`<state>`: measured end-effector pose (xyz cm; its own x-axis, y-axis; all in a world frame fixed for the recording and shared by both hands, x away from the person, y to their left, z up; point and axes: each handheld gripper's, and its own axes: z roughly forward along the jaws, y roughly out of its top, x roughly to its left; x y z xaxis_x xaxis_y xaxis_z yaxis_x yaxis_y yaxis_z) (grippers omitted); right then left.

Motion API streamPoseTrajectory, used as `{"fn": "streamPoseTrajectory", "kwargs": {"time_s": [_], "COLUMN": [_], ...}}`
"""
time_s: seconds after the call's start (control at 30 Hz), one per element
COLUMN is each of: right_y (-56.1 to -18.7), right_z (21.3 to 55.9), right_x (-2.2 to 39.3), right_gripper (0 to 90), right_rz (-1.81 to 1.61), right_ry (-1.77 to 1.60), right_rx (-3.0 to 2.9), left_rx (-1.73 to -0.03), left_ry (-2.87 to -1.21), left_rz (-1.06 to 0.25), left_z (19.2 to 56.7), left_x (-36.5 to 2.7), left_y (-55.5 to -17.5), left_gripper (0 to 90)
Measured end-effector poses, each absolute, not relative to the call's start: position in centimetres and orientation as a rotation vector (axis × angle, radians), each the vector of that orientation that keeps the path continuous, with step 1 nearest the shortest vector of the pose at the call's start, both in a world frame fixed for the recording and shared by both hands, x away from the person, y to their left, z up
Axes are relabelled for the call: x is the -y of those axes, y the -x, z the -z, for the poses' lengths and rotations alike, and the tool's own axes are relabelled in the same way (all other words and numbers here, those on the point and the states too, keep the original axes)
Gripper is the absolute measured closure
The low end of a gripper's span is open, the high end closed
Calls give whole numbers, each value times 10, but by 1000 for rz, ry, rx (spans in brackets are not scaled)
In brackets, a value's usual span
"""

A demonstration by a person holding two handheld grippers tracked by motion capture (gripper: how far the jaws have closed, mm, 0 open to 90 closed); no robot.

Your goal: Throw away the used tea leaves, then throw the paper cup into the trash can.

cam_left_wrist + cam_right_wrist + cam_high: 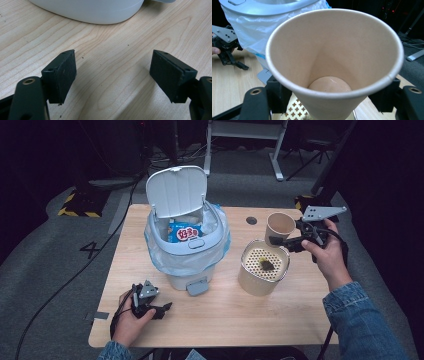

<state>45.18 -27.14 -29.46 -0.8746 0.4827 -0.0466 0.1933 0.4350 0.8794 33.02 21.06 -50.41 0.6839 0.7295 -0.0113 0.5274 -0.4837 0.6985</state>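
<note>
A beige paper cup [279, 226] hangs just above the far rim of a beige tub with a perforated strainer insert [263, 267]. My right gripper [281, 240] is shut on the cup's lower body. In the right gripper view the cup [332, 62] looks empty, with a faint wet glint on its bottom, and the jaws press on it from both sides. A dark clump [266, 265] lies on the strainer. My left gripper [162, 310] rests on the table at the front left, with its jaws open over bare wood [112, 77].
A white pedal bin [187, 245] lined with a plastic bag stands mid-table. Its lid [177, 190] is up and a blue snack packet [185, 232] lies inside. Its pedal [197, 286] faces the front. A cable grommet [251, 220] sits beside the cup.
</note>
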Motion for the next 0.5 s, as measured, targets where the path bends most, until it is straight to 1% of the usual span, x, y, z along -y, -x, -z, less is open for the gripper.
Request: {"fn": "streamPoseTrajectory", "kwargs": {"time_s": [0.27,0.5], "right_y": [-454,-461], "right_z": [282,264], "right_x": [257,240], "right_gripper": [296,294], "right_rz": [-1406,-1428], "right_ry": [-534,-509], "right_rx": [-2408,-2393], "left_rx": [-959,-959], "left_ry": [-2201,-2201], "left_rz": [-377,-375], "left_z": [504,504], "left_x": [-211,-211], "left_y": [-330,-330], "left_gripper": [218,218]}}
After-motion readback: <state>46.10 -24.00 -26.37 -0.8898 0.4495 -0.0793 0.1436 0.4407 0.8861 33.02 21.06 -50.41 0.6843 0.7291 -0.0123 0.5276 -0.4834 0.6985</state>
